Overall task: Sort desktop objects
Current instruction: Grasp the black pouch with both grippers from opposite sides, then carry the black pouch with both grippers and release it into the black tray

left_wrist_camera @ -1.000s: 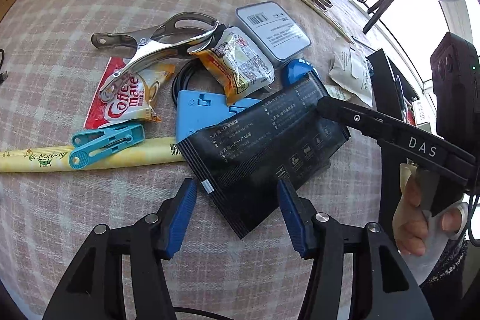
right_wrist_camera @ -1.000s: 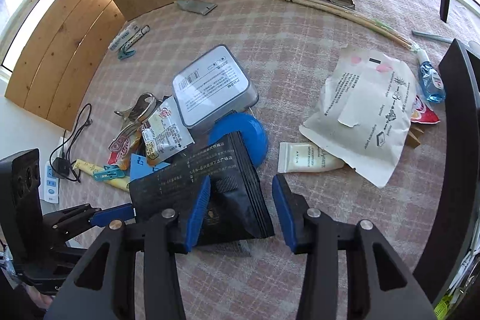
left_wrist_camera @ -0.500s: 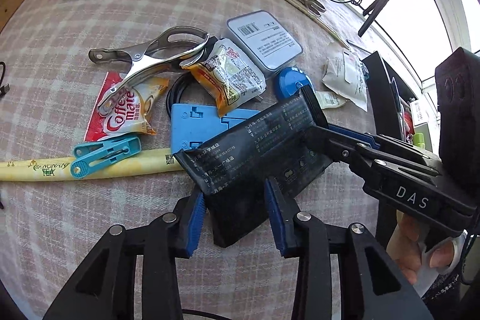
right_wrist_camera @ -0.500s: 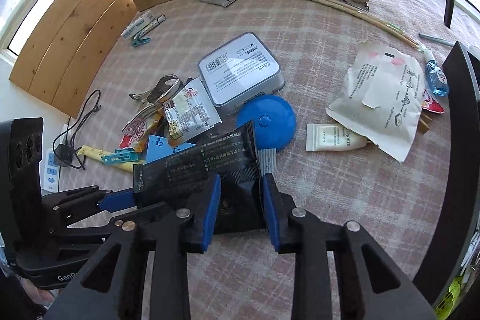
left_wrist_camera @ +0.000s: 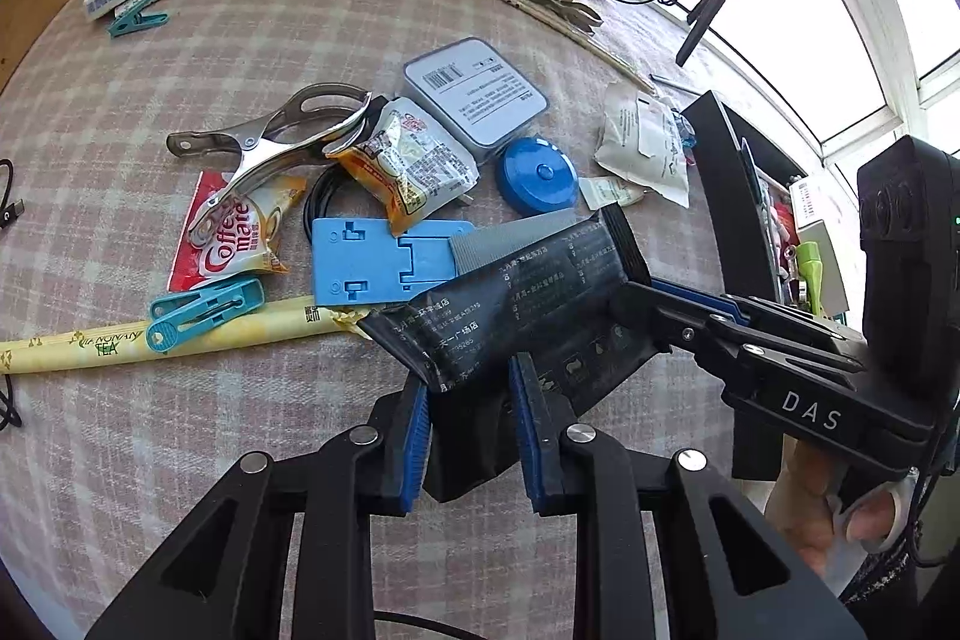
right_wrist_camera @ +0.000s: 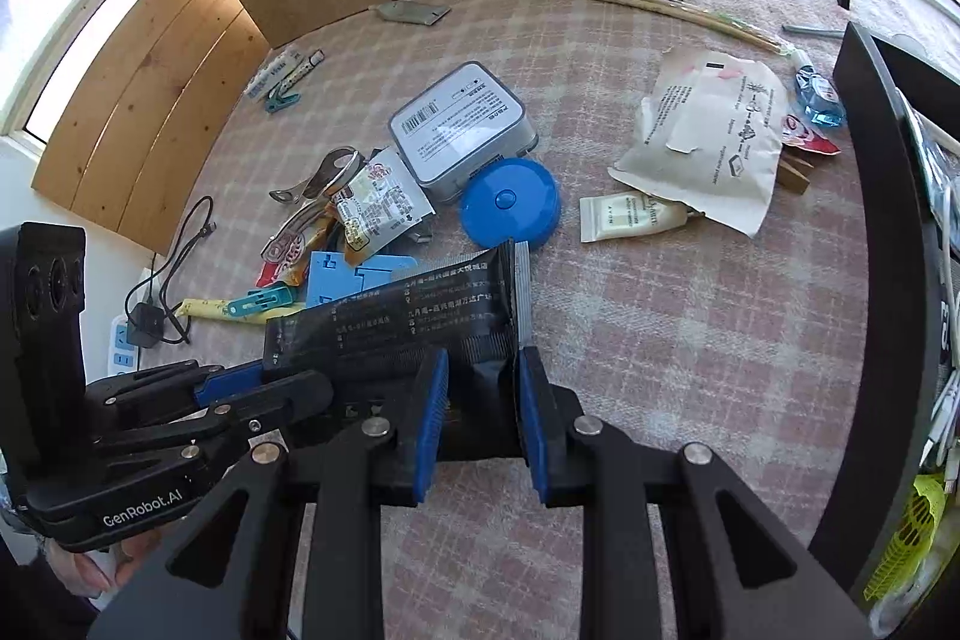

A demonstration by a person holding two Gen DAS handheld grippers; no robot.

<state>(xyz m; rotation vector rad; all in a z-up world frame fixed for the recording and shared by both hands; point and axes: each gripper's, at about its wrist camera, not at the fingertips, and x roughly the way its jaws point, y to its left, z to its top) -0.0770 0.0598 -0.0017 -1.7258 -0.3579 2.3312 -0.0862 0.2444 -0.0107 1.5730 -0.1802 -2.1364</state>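
Black foil pouch [left_wrist_camera: 528, 316], printed with white text, hangs just above the checked tablecloth [left_wrist_camera: 180, 430], held at both ends. Seen from left to right in the left wrist view: a yellow tea stick [left_wrist_camera: 150, 340] with a teal clothes peg [left_wrist_camera: 204, 313] on it, then a blue plastic plate [left_wrist_camera: 372, 262] lying behind the pouch. At bottom centre the left gripper [left_wrist_camera: 468, 430] has its blue pads [left_wrist_camera: 417, 436] closing on the pouch's near-left corner, the foil pinched between them. The pouch's long axis runs from that corner up and rightward. At its far right end the right gripper [left_wrist_camera: 636, 289] clamps the other short edge. In the right wrist view its fingers [right_wrist_camera: 432, 412] press the crumpled foil. Both hands are equally near, one on each end, so any coming lift depends on moving them together along that axis.
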